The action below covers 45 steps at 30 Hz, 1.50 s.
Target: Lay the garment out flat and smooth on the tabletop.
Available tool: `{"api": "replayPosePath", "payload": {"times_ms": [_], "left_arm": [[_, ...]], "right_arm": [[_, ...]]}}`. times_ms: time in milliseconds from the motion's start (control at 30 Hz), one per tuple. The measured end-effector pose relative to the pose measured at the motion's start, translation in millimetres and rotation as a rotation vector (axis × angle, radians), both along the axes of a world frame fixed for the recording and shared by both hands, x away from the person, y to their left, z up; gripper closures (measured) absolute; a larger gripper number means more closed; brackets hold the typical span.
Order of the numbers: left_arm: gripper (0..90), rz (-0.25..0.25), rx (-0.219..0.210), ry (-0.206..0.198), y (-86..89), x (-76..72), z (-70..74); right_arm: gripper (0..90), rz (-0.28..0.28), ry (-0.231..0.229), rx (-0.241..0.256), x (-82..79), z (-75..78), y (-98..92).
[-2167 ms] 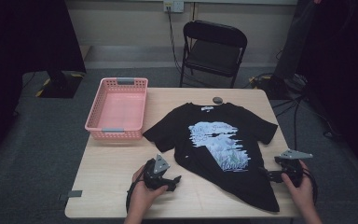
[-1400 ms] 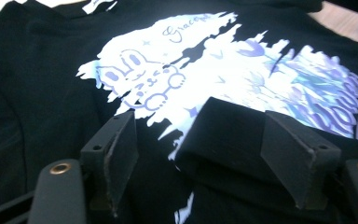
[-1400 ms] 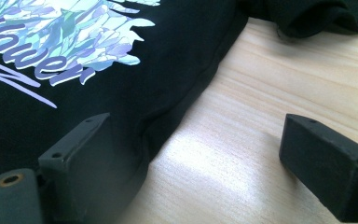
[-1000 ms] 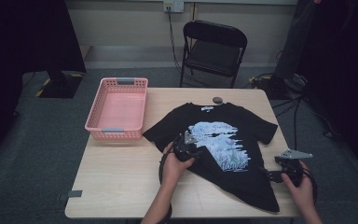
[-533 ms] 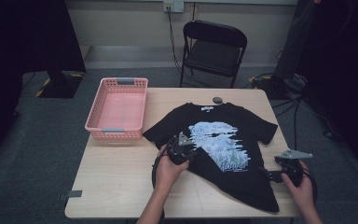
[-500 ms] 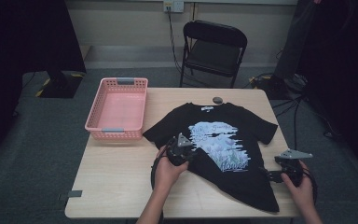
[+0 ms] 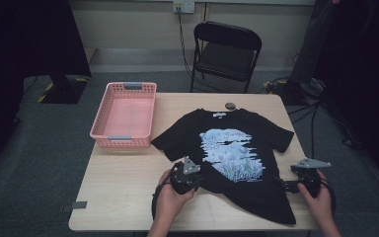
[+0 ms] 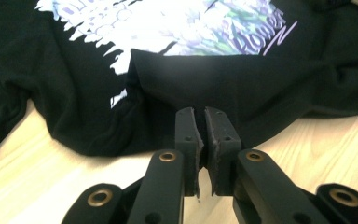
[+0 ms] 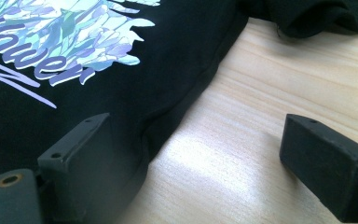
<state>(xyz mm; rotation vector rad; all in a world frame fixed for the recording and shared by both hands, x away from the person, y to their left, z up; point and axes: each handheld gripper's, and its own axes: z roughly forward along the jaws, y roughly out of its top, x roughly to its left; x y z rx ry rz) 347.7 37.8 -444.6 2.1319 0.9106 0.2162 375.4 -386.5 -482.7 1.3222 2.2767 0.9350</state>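
**Count of things at the desk**

One black T-shirt (image 7: 237,158) lies spread on one wooden desk (image 7: 123,182). One pink basket (image 7: 125,116) stands at the desk's far left. One small dark round object (image 7: 230,105) sits near the far edge, just beyond the shirt's collar. Two tools: the left tool (image 7: 186,177) and the right tool (image 7: 303,177). One black folding chair (image 7: 224,54) stands behind the desk.

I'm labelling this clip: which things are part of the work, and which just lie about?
In the work:
black T-shirt
left tongs, shut on its hem
right tongs, open at its edge

Lying about:
pink basket
small dark disc
folding chair
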Motion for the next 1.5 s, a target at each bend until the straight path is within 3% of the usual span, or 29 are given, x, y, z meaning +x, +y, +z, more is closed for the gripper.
{"api": "replayPosePath", "payload": {"times_ms": [300, 533, 900, 1433, 1467, 1500], "left_arm": [[85.0, 0.017, -0.029, 0.027, 10.8, -7.4, -1.4], [84.9, 0.016, -0.044, 0.026, 15.9, -18.2, -2.1], [84.9, 0.026, -0.085, 0.003, 30.5, -38.4, 11.0], [83.1, 0.016, -0.047, 0.047, 37.9, -75.0, -12.8], [80.3, 0.017, -0.049, 0.049, 38.5, -75.4, -14.1], [71.6, 0.022, -0.057, 0.05, 39.3, -75.2, -15.1]], "right_arm": [[9.1, 0.0, 0.0, 0.0, 0.0, 0.0, 0.0], [9.1, 0.0, 0.0, 0.0, 0.0, 0.0, 0.0], [8.9, -0.001, 0.001, 0.001, 0.0, 0.0, 0.3], [8.5, -0.003, 0.002, 0.001, 0.0, -0.1, 0.8], [8.5, -0.003, 0.002, 0.001, 0.0, -0.1, 0.9], [8.4, -0.004, 0.002, 0.001, 0.0, -0.1, 1.0]]}}
